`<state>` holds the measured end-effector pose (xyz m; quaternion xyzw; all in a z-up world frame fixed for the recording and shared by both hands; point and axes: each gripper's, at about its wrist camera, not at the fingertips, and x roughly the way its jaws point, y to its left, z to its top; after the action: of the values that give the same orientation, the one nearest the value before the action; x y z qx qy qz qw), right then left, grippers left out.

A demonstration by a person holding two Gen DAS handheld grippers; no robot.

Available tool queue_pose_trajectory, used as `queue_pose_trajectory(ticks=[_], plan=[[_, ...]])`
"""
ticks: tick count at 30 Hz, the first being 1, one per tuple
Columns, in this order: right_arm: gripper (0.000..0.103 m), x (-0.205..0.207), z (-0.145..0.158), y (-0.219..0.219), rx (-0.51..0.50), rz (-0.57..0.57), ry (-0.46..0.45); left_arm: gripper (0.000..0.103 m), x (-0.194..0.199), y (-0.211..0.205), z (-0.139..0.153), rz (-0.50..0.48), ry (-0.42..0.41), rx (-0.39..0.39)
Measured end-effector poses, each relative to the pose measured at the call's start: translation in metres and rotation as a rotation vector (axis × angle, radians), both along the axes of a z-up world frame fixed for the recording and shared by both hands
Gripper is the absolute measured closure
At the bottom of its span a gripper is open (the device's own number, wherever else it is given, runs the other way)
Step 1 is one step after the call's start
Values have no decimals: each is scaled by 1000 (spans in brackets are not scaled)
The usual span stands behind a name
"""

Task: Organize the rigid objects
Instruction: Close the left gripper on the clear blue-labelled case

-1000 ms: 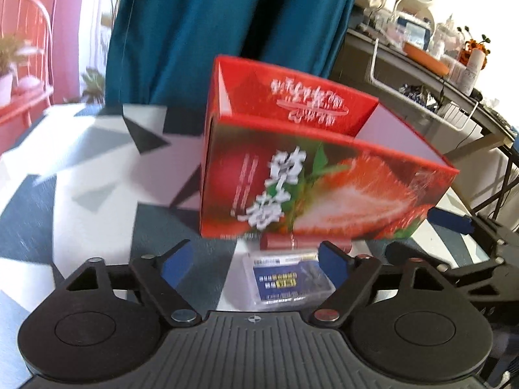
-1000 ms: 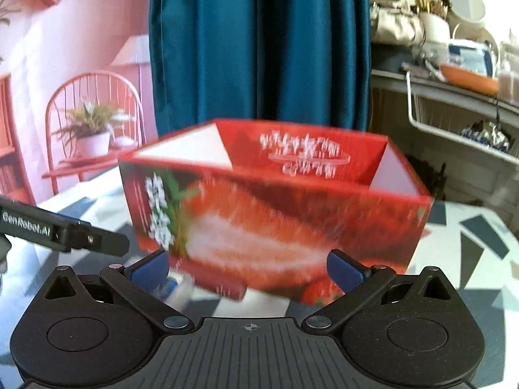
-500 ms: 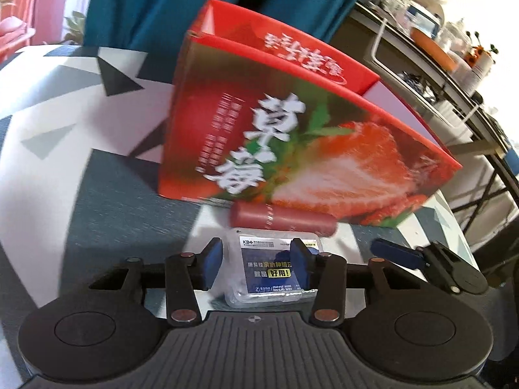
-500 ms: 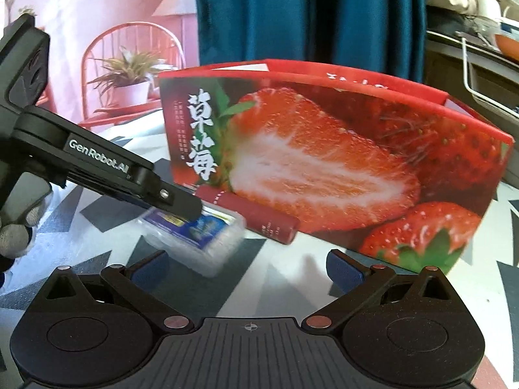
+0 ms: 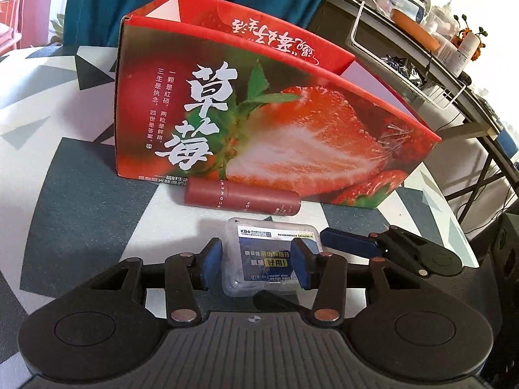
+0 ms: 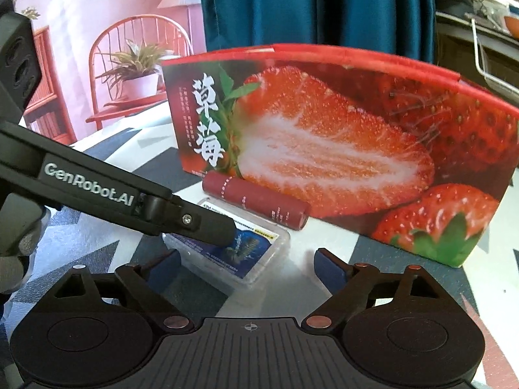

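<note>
A clear plastic case with a blue label (image 5: 269, 256) lies on the patterned tablecloth, and my left gripper (image 5: 256, 265) is shut on its two sides. Just behind it a dark red tube (image 5: 241, 199) lies against the front of an open strawberry-print box (image 5: 259, 113). In the right wrist view the same case (image 6: 246, 253) sits just ahead of my right gripper (image 6: 248, 265), whose jaws are closing with neither pad touching it. The left gripper's finger (image 6: 201, 227) crosses over the case there. The red tube (image 6: 256, 204) and the box (image 6: 324, 149) stand beyond.
The tablecloth (image 5: 81, 175) has grey, white and dark triangles. A blue curtain (image 6: 308, 6) hangs behind the box. A dark shelf with a wire basket (image 5: 405, 64) runs along the right. A red chair with a potted plant (image 6: 136, 71) stands at the left. A gloved hand (image 6: 19, 249) holds the left gripper.
My left gripper came down and forward and shut on the clear case. My right gripper sank toward the table and its jaws have narrowed.
</note>
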<state>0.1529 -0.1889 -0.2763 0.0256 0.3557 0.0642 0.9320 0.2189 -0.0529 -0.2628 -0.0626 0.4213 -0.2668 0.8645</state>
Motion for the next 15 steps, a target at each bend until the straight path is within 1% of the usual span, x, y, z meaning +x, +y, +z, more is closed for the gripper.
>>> queue_pose_trajectory(ticks=[5,9,15], plan=[[17,3,0,0,2,2,9,53,-1,3,0,-1,-6,-5],[24,2,0,1,-1,19,4,52,0,5,0,-7,-8,-6],[25,2,-1,4,-12,24,5,50,1,8,-3,-3,-2,-24]])
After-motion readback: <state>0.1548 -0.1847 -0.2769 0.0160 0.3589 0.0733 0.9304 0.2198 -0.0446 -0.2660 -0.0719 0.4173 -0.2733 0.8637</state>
